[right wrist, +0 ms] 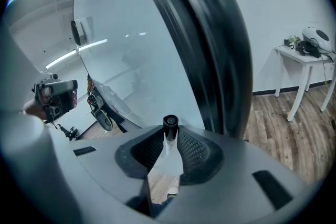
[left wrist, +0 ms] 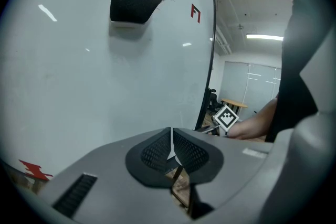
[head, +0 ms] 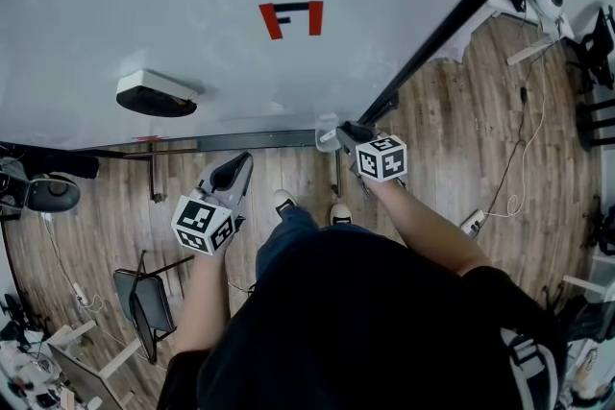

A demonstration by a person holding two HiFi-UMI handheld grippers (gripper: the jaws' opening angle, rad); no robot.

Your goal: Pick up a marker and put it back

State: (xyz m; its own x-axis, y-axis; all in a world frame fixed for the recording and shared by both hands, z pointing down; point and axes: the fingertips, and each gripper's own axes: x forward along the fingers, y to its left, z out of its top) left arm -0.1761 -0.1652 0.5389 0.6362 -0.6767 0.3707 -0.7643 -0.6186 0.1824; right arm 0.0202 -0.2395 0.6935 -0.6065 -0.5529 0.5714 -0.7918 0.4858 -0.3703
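Observation:
A marker with a white body and a black cap (right wrist: 169, 124) stands upright between the pads of my right gripper (right wrist: 170, 136), which is shut on it. In the head view that gripper (head: 338, 134) sits at the right end of the whiteboard's ledge (head: 250, 141), beside the black frame edge (head: 452, 24); a bit of the white marker (head: 328, 136) shows at its tip. My left gripper (left wrist: 171, 147) is shut with nothing in it, its pads meeting. It hangs below the ledge, left of the right one (head: 231, 170), pointing at the whiteboard (left wrist: 105, 86).
A black-and-white eraser (head: 154, 94) clings to the board at the left, with a red mark (head: 291, 18) above the middle. A chair (head: 144, 302) stands at lower left on the wooden floor. A white side table (right wrist: 302, 55) is off to the right.

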